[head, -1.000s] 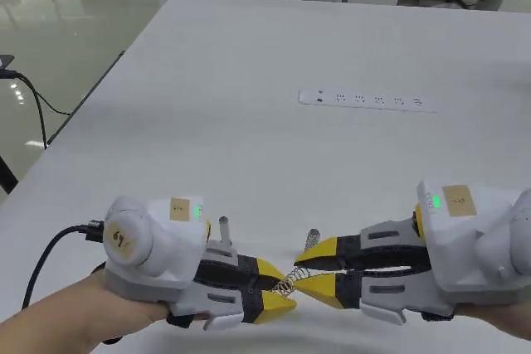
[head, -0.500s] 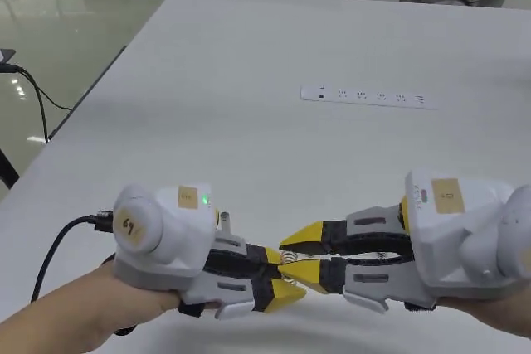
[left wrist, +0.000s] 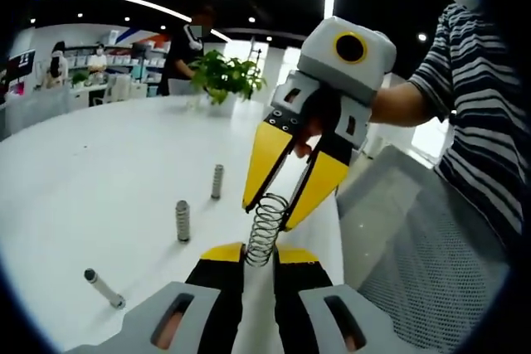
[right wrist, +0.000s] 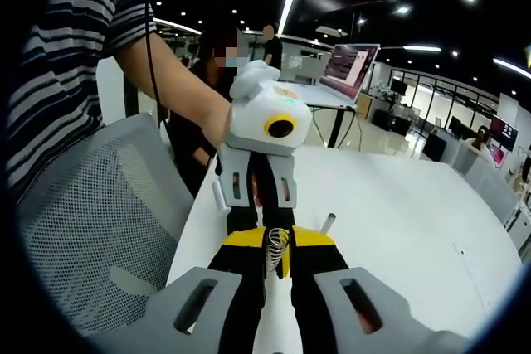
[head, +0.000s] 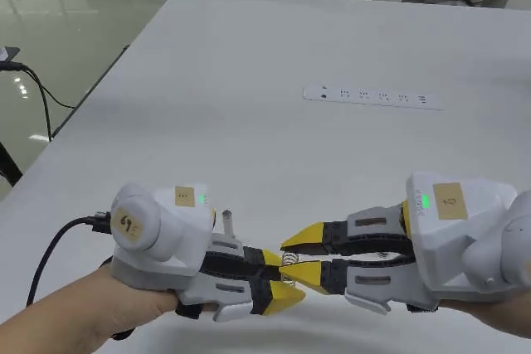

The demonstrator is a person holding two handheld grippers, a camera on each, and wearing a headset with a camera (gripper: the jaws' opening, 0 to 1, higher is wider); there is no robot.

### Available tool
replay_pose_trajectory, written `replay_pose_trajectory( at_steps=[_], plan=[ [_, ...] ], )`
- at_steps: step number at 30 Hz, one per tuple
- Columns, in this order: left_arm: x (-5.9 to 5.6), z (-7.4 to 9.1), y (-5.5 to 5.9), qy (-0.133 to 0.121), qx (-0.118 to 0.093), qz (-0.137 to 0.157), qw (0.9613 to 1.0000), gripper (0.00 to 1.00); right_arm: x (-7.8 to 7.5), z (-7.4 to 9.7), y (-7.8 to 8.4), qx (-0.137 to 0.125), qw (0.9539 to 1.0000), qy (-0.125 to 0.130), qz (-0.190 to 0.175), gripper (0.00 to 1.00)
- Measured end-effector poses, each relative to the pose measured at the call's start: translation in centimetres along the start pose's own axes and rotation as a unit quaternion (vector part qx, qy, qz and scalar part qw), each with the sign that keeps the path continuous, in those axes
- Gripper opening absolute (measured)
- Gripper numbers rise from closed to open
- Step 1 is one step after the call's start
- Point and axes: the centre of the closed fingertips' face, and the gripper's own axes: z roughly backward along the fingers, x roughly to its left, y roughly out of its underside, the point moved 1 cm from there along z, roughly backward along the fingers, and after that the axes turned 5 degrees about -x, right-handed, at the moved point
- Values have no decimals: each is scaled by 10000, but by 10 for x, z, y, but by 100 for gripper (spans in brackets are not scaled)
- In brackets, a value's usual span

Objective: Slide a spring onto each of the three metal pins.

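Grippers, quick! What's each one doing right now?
Left gripper: closed on one end of the spring.
Right gripper: closed on the spring's other end.

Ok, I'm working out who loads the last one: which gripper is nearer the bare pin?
Left. The left gripper sits right beside the bare pin, which stands just off its side; the right gripper is farther, across the spring that both hold.

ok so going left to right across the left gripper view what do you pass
bare pin → pin wearing a spring → second pin wearing a spring → gripped spring → striped sleeve
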Motion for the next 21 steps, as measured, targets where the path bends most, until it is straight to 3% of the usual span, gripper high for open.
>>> replay_pose_trajectory(
  at_steps=[7, 15, 21],
  plan=[
    [1, 4, 2, -106, -21, 109, 9999, 12, -1, -1, -2, -25, 10000, 25, 11, 7],
    [4, 8, -2, -249, -198, 193, 9993, 15, -1, -2, 3, 96, 9999, 4, 98, 7],
    [9, 12, 1, -378, -150, 240, 9989, 23, -5, -2, 4, 132, 9998, 89, 114, 7]
  ],
)
